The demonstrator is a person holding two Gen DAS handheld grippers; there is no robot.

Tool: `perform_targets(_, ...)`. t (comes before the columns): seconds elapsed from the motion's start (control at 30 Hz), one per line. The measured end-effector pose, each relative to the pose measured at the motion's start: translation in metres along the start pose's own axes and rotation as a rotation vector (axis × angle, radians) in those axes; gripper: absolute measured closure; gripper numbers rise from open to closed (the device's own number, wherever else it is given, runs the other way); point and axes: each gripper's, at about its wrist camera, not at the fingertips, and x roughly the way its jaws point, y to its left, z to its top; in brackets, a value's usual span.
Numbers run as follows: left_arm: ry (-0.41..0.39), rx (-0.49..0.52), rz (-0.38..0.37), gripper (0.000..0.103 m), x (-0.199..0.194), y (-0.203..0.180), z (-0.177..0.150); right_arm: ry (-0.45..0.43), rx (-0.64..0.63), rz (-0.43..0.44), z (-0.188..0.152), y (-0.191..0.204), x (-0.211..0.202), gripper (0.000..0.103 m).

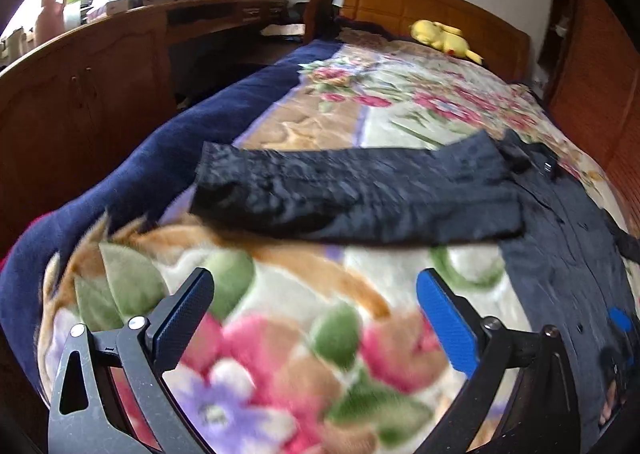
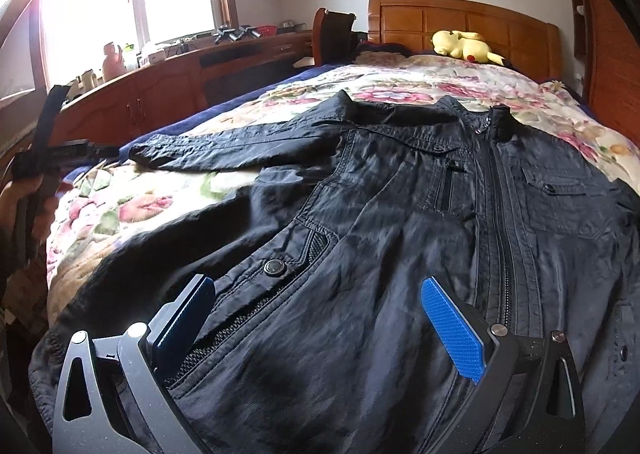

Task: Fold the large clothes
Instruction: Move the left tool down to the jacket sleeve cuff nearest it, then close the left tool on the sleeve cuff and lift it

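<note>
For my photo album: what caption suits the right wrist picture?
Open right gripper poised over a black jacket spread on a floral blanket.

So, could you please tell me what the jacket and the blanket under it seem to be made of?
Jacket: looks like thin woven synthetic, perhaps nylon; dark, slightly shiny, finely crinkled, with a zipper and metal-looking snap.
Blanket: probably plush fleece; its floral print looks soft and fuzzy at the edge.

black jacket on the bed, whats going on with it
A person holding a two-finger gripper in each hand is set to fold the black jacket, which lies zipped and front-up on the floral blanket, one sleeve stretched sideways. The left gripper hangs open over bare blanket; the right gripper is open over the jacket's lower front. Nothing is gripped yet.
</note>
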Motion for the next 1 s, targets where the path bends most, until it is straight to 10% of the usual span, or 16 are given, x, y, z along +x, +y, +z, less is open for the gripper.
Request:
perform_targets(0.23,0.049,-0.159,-0.014,0.032,0.045,0.04,0.026,0.0,0.003,0.001,0.0,0.001,0.004,0.0)
perform_targets(0.53,0.095,-0.308,0.058,0.038,0.085,0.086,0.032,0.009,0.008,0.007,-0.001,0.0,0.005,0.0)
perform_targets(0.7,0.092,-0.294,0.041,0.052,0.092,0.086,0.034,0.01,0.01,0.011,-0.001,-0.001,0.005,0.0)
perform_targets(0.83,0.077,-0.244,0.057,0.091,0.092,0.076,0.045,0.009,0.01,0.01,-0.001,0.0,0.005,0.0)
perform_targets(1.0,0.036,-0.157,0.064,0.095,0.072,0.04,0.064,0.002,0.009,0.006,-0.002,0.0,0.004,0.0)
